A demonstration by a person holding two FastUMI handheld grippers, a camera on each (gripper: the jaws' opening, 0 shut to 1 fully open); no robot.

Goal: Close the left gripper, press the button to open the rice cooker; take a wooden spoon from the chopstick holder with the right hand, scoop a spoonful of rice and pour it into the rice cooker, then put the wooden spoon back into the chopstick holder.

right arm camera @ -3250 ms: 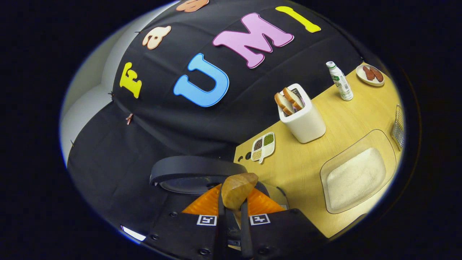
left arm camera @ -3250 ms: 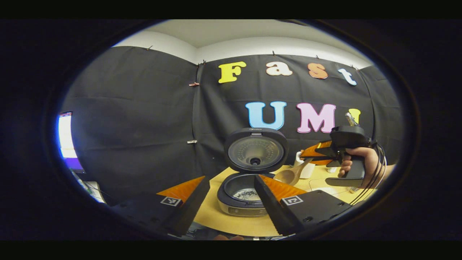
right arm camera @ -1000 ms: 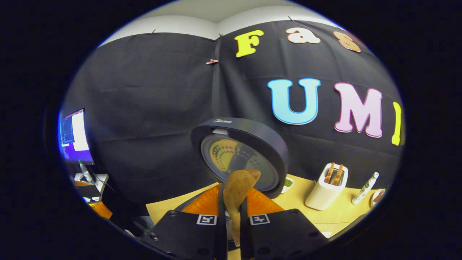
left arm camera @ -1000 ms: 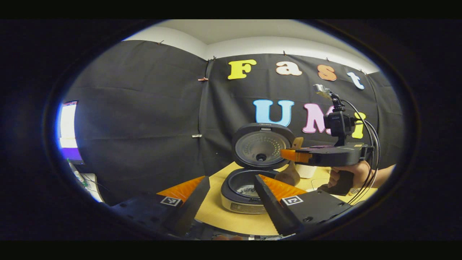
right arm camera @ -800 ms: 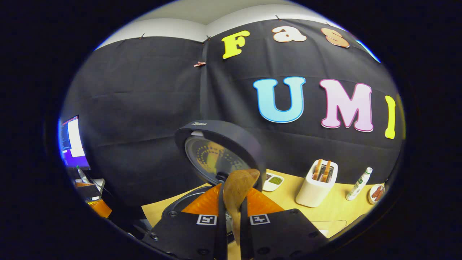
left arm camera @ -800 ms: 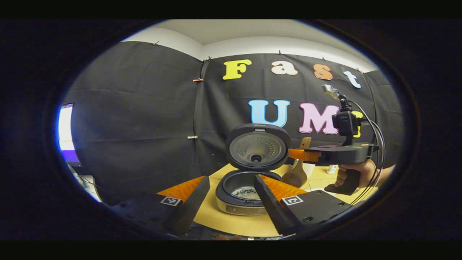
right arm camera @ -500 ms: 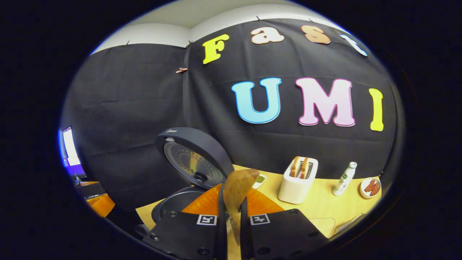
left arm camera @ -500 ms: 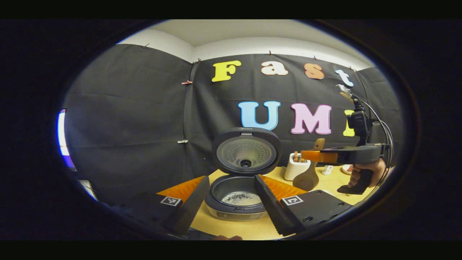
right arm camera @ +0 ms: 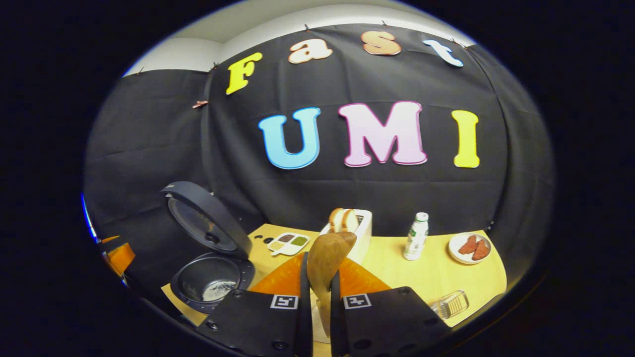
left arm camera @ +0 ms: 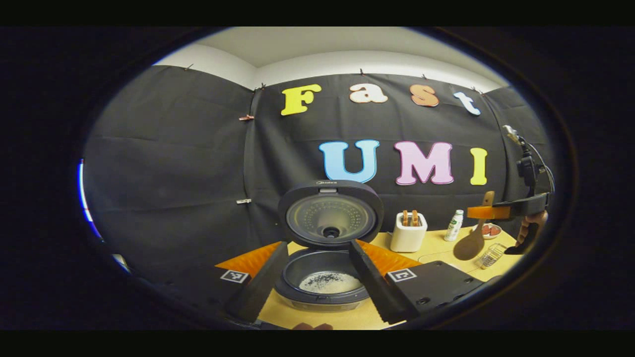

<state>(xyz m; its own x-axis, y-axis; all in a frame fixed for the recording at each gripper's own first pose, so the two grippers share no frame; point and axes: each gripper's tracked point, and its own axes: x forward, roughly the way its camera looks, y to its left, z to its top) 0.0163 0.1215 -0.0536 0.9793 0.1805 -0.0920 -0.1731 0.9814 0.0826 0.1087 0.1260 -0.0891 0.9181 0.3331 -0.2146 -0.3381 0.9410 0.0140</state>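
Tabletop of pale yellow wood (right arm camera: 436, 277) against black cloth walls. We count one dark round rice cooker (right arm camera: 211, 280), lid up, white rice in its pot; right of it one white toaster (right arm camera: 359, 233) holding two bread slices. Right gripper (right arm camera: 317, 297) pinches the brown wooden spoon (right arm camera: 327, 258); left gripper (left arm camera: 317, 277) gapes wide before the cooker.

Black gripper (right arm camera: 317, 277) bodies; square markers; screws; cables.

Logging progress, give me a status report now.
Right gripper shut on wooden spoon, near wire holder. Left gripper open, idle. Rice cooker open, rice inside. Path unobstructed.
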